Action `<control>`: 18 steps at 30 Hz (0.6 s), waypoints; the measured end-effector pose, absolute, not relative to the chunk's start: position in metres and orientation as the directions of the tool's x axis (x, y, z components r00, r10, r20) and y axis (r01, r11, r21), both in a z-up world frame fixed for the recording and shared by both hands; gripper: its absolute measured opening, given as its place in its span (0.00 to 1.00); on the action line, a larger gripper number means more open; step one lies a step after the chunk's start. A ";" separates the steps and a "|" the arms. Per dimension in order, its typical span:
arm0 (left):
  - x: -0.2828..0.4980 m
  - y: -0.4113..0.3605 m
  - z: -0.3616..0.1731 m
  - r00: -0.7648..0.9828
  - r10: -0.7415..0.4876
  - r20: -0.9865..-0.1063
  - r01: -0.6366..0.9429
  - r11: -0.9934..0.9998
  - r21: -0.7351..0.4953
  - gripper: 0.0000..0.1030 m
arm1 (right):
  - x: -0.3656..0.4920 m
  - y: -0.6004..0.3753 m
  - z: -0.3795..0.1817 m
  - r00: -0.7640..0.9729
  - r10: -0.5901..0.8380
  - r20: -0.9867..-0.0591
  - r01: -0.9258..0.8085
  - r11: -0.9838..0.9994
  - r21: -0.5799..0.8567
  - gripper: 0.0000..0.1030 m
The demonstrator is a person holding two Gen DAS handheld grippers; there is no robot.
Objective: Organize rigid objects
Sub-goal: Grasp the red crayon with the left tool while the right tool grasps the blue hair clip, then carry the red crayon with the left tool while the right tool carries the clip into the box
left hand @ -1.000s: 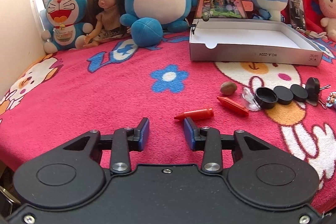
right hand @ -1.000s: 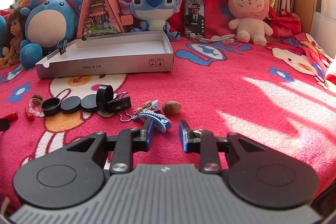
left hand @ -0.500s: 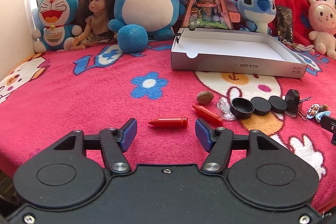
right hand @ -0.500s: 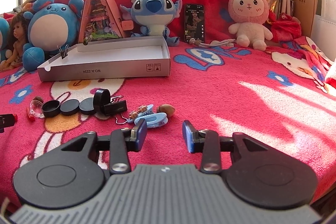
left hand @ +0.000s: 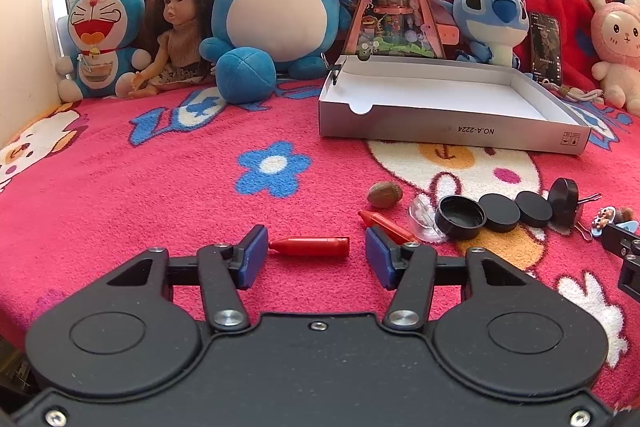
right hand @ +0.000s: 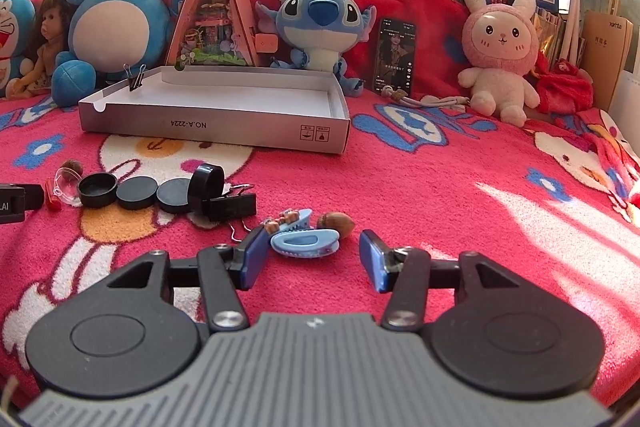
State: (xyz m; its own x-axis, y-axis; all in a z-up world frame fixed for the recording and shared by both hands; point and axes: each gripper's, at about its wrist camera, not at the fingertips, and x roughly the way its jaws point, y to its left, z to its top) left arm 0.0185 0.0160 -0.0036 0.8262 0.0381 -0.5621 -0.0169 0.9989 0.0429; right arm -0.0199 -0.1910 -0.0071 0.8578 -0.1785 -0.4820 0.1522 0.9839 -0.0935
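My left gripper (left hand: 316,257) is open, its jaws on either side of a red crayon (left hand: 310,247) that lies on the pink blanket. A second red crayon (left hand: 384,223) lies just right of it, by a walnut (left hand: 385,193). My right gripper (right hand: 314,259) is open around a blue hair clip (right hand: 305,241), with a beaded clip (right hand: 282,219) and a second walnut (right hand: 335,220) just beyond. Black round lids (right hand: 136,191) and a black binder clip (right hand: 232,206) lie to the left. An open white box (right hand: 248,99) stands behind them.
Plush toys and a doll (left hand: 176,39) line the back edge. A triangular toy house (right hand: 212,15) and a phone (right hand: 395,57) stand behind the box. A clear plastic cap (left hand: 424,219) lies by the lids. A wall (left hand: 20,27) bounds the left side.
Both grippers have opened wider. The left one has moved so the red crayon now lies between its jaws. The right one now has the blue hair clip between its jaws.
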 end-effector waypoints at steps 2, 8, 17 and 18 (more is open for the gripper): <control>0.019 0.016 -0.004 0.824 0.035 -0.565 -0.013 0.999 0.043 0.44 | -0.018 -0.191 -0.007 0.857 -0.176 -0.485 0.149 0.984 -0.093 0.64; 0.012 0.012 -0.001 0.834 0.039 -0.551 -0.005 0.998 0.063 0.40 | -0.020 -0.190 -0.008 0.853 -0.153 -0.498 0.126 0.988 -0.088 0.43; 0.012 0.007 0.019 0.851 0.001 -0.525 0.018 0.999 0.031 0.40 | -0.021 -0.192 0.004 0.862 -0.132 -0.490 0.123 0.991 -0.051 0.43; 0.012 0.007 0.022 0.852 -0.007 -0.524 0.024 0.999 0.026 0.40 | -0.021 -0.192 0.007 0.864 -0.131 -0.486 0.124 0.991 -0.047 0.43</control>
